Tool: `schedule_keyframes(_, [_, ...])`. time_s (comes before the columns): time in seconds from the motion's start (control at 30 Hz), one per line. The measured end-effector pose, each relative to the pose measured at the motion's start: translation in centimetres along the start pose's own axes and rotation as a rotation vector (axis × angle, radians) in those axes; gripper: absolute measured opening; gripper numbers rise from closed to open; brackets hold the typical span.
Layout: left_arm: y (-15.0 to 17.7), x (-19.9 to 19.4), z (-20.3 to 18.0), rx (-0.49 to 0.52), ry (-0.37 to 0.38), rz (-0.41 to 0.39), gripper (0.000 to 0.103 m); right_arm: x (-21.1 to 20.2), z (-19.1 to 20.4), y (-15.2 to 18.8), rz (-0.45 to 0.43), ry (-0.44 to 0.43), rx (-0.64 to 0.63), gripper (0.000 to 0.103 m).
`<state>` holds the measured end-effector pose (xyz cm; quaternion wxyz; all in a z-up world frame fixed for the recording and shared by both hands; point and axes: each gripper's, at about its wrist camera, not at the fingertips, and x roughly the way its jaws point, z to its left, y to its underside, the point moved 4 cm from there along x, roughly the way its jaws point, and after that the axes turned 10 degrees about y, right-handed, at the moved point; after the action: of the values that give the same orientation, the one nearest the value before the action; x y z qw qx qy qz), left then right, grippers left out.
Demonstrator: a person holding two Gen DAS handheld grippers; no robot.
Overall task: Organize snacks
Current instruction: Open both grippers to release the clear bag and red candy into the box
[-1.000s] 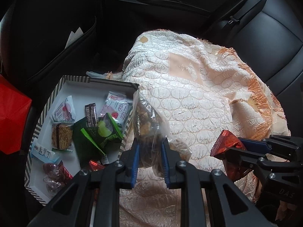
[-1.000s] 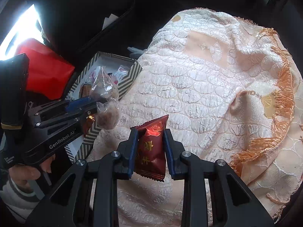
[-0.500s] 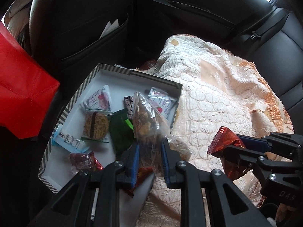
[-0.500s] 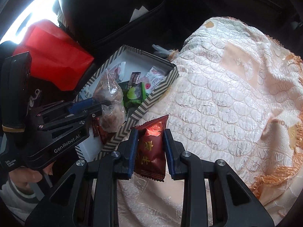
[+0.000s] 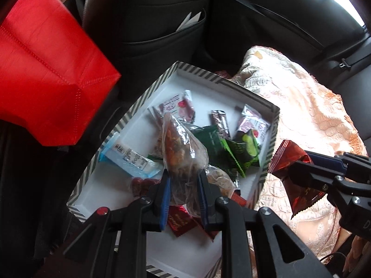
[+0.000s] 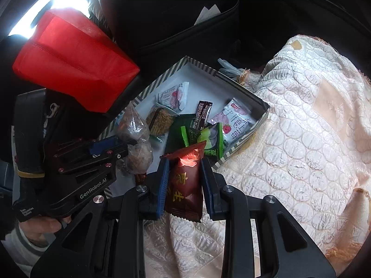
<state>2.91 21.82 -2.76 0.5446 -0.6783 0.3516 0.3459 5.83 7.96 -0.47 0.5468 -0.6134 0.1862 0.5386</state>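
Left tongs [image 5: 183, 185] clamp a clear nut bag [image 5: 183, 148] above the striped box [image 5: 270, 153]; right tongs [image 6: 184, 178] clamp a red packet [image 6: 185, 185]

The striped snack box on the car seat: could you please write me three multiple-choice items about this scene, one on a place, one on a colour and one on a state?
1. Where does the striped box lie?
A. beside the cream quilted cloth
B. inside the red bag
C. in the seat-back pocket

2. What colour is the wrapped snack in the right gripper?
A. green
B. dark red
C. blue

3. How is the left gripper?
A. open and empty
B. shut on a spoon
C. shut on the clear bag of snacks

Answers: 1 A, the box edge meets the cloth. 2 B, the packet between the pads is dark red. 3 C, both pads press the clear bag.
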Motion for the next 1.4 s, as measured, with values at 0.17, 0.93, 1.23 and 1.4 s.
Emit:
schedule_keyframes(0.17, [0.1,0.7,0.6,-0.015,-0.010,0.007,0.024,1.0,1.2,-1.3,-0.004,-0.001,-0.014,0.026])
schedule_keyframes(0.93, [-0.3,3.6,0.8,-0.002,-0.092,0.020,0.024,8.8,0.9,-6.6,-0.016,0.089,0.033,0.026])
schedule_keyframes(1.23, [0.0,3.9,0.8,-0.029,-0.105,0.037,0.052,11.3,0.1,-7.0,0.019,0.071,0.130,0.028])
schedule_keyframes(1.4, [-0.1,3.4,1.5,-0.068,-0.123,0.018,0.068,10.1,-0.3,-7.4,-0.010,0.054,0.154,0.028])
